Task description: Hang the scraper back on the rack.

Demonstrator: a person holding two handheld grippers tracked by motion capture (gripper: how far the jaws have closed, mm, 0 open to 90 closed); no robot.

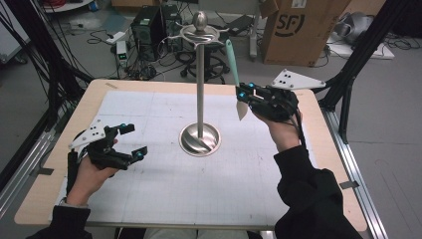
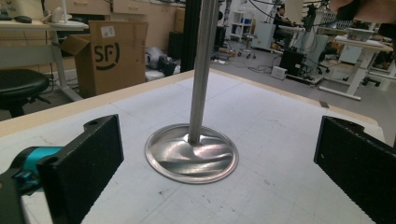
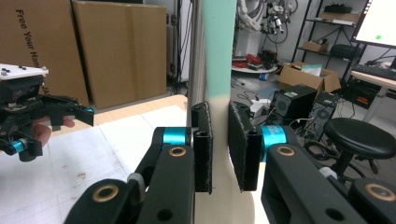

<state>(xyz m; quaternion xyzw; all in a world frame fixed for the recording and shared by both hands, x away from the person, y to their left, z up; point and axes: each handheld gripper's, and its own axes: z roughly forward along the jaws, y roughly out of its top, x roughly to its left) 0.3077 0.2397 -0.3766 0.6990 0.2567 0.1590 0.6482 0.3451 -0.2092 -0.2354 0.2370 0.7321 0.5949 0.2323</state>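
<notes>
A steel stand (image 1: 200, 89) rises from a round base (image 1: 200, 140) at the table's middle, with a ring of hooks (image 1: 200, 32) at its top. My right gripper (image 1: 247, 94), held up to the right of the pole, is shut on a utensil (image 1: 232, 59) with a teal handle and a cream blade (image 1: 242, 110). The handle points up, and its tip is close to the hooks. In the right gripper view the pads (image 3: 203, 144) of the gripper (image 3: 219, 144) press the utensil (image 3: 219, 56), with the pole (image 3: 196, 56) just behind. My left gripper (image 1: 135, 140) rests open at the left, empty, facing the base (image 2: 191, 154).
The white gridded mat (image 1: 149, 189) covers most of the wooden table (image 1: 94, 94). Behind the table stand a cardboard box (image 1: 298, 30), computer towers (image 1: 149, 30) and floor cables. Black frame posts (image 1: 358, 55) flank the table. A black stool (image 3: 364, 137) stands off the table.
</notes>
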